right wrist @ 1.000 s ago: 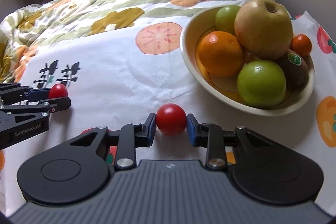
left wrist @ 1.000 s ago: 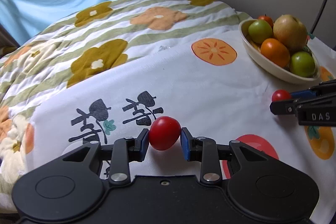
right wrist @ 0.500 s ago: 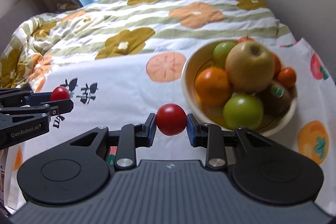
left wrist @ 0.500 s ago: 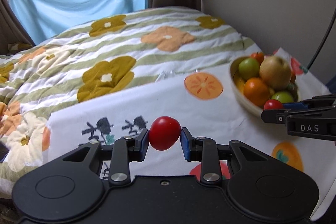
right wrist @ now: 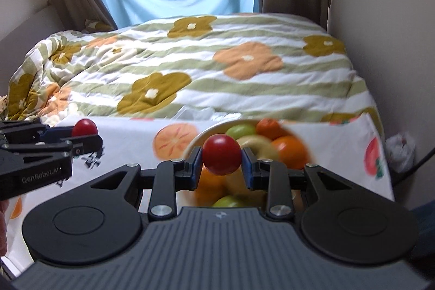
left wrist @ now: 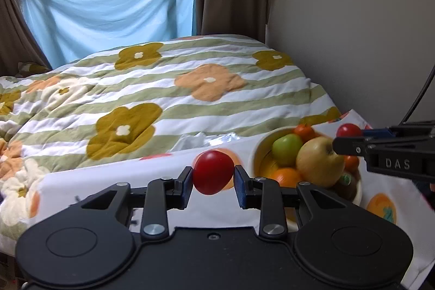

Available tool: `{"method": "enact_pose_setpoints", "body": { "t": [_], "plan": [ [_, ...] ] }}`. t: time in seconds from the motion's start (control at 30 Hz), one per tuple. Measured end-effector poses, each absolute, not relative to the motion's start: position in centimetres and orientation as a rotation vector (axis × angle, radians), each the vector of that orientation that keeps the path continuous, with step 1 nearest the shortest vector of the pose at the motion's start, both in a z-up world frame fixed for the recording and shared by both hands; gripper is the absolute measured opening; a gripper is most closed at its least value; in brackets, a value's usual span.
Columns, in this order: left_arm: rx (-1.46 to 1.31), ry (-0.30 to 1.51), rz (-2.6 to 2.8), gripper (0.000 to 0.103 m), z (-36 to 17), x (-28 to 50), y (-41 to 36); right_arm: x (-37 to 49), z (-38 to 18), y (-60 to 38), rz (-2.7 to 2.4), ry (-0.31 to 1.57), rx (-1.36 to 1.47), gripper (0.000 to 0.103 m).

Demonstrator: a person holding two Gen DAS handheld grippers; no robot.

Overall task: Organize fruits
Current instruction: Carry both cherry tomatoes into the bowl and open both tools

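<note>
The left gripper (left wrist: 213, 181) is clenched on a red tomato (left wrist: 213, 172), its blue pads pressing both sides, held in the air above the white fruit-print cloth (left wrist: 114, 181). The right gripper (right wrist: 221, 163) grips a second red tomato (right wrist: 221, 158) the same way, raised over the cream bowl (right wrist: 194, 144). That bowl sits on the cloth near the wall and holds a large yellowish apple (left wrist: 319, 162), green apples (left wrist: 286, 150) and oranges (right wrist: 289, 148). Beyond the cloth spreads a striped quilt with flowers (left wrist: 163, 89), then a blue curtain (left wrist: 108, 18) under the window.
</note>
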State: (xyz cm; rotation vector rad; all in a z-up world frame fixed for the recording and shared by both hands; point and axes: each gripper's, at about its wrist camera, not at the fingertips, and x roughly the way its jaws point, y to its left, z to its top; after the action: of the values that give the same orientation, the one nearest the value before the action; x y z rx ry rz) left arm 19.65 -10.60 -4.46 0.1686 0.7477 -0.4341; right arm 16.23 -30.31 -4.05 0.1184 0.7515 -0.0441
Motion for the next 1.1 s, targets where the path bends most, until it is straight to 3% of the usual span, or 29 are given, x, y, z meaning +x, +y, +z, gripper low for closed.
{"method": "enact_pose_setpoints", "body": {
  "t": [0.43, 0.77, 0.8, 0.87, 0.93, 1.1],
  "plan": [
    [0.156, 0.800, -0.440, 0.035, -7.7, 24.0, -18.2, 19.9, -5.7, -36.6, -0.016, 0.755, 0.115, 0.045],
    [0.139, 0.878, -0.448, 0.036, -10.4, 26.3, -19.9, 21.3, -7.5, -38.8, -0.009, 0.776, 0.133, 0.045],
    [0.139, 0.880, -0.450, 0.040, -10.5, 26.3, -19.8, 21.4, -7.6, -38.9, -0.008, 0.778, 0.134, 0.045],
    [0.134, 0.871, -0.447, 0.058, -10.2, 26.2, -19.7, 21.6, -7.6, -39.0, -0.007, 0.779, 0.136, 0.045],
    [0.123, 0.852, -0.440, 0.082, -9.7, 26.0, -19.3, 21.6, -7.6, -39.0, -0.006, 0.779, 0.136, 0.045],
    [0.122, 0.833, -0.401, 0.084, -8.8, 25.5, -17.8, 22.3, -7.8, -38.6, 0.008, 0.782, 0.136, 0.045]
  ]
}}
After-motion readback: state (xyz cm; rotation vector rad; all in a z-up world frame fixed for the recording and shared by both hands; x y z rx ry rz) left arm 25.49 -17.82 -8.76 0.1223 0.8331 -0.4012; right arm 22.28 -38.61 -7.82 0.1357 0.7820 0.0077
